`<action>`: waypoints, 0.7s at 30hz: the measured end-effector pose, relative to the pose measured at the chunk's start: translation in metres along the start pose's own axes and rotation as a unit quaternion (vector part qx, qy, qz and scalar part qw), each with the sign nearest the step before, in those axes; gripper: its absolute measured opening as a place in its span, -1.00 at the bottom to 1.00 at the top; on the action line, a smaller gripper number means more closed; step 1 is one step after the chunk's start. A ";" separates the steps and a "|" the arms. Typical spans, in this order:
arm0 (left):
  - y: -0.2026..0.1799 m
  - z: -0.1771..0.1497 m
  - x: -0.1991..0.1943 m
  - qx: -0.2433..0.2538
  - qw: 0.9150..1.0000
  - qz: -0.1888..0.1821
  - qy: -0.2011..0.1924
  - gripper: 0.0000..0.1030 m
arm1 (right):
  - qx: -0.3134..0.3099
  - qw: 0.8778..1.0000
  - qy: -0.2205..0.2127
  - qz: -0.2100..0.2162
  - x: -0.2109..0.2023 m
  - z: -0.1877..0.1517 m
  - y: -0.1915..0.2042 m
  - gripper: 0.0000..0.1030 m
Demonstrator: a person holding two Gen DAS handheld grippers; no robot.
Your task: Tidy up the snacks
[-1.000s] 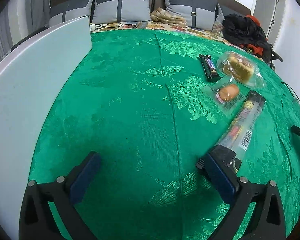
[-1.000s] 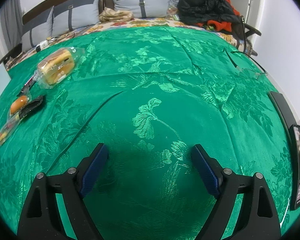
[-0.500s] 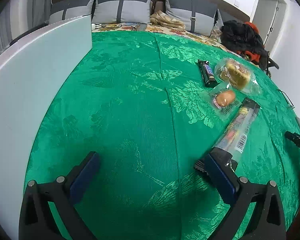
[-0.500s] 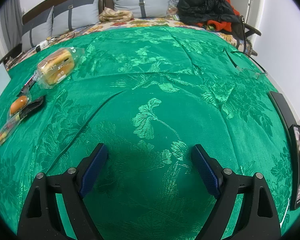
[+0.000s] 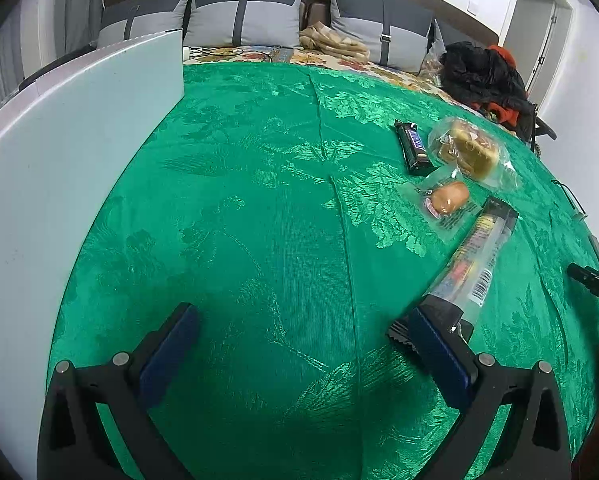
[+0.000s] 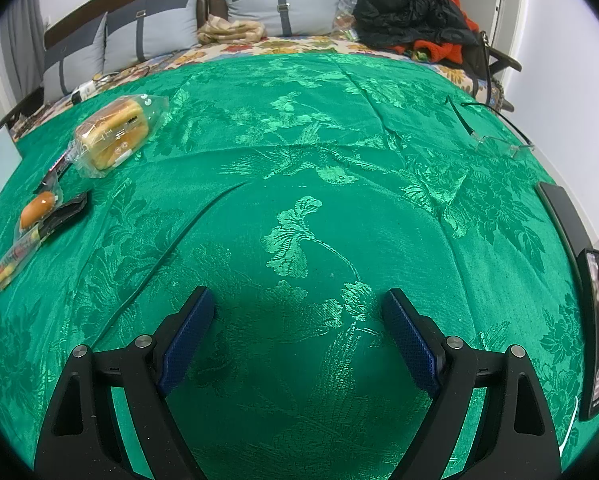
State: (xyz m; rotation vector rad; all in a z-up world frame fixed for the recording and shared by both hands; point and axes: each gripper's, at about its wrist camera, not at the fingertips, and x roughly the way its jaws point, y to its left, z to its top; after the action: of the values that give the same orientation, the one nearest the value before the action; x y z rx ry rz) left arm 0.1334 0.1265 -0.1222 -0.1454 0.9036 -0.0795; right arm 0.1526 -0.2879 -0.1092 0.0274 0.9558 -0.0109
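Both grippers stand wide and empty over the green cloth (image 6: 339,128): the left gripper (image 5: 299,324) low in its view, the right gripper (image 6: 295,304) likewise. The snacks (image 5: 455,184) lie clustered at the left view's right side, the long tube pack (image 5: 471,260) reaching the right fingertip.

Bare green cloth (image 6: 299,160) ahead, white panel (image 5: 59,160) blocking left

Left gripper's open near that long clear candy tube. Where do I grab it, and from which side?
Probably across the middle of the long candy tube, pads on its two long sides. It lies flat on the green cloth, slanting away from the left gripper, its near end beside the right-hand finger. Come from above, gripper shifted right and turned square to it.
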 end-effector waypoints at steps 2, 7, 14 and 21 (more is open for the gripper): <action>0.000 0.000 0.000 0.000 1.000 0.000 0.000 0.99 | 0.000 1.000 0.000 0.000 0.000 0.000 0.000 0.72; 0.000 0.000 -0.001 -0.002 1.000 -0.002 -0.001 0.99 | 0.000 1.000 0.000 0.000 0.000 0.000 0.000 0.72; 0.001 0.000 -0.002 -0.003 1.000 -0.005 -0.002 0.99 | 0.000 1.000 0.000 0.000 0.000 0.000 0.000 0.72; 0.008 0.023 -0.007 -0.067 0.994 -0.083 0.028 0.97 | 0.000 1.000 0.000 0.000 0.000 0.000 0.000 0.73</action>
State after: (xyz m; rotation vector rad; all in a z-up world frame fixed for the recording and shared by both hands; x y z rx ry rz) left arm 0.1474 0.1373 -0.1044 -0.3443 0.9520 -0.1789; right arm 0.1529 -0.2877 -0.1093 0.0278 0.9560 -0.0101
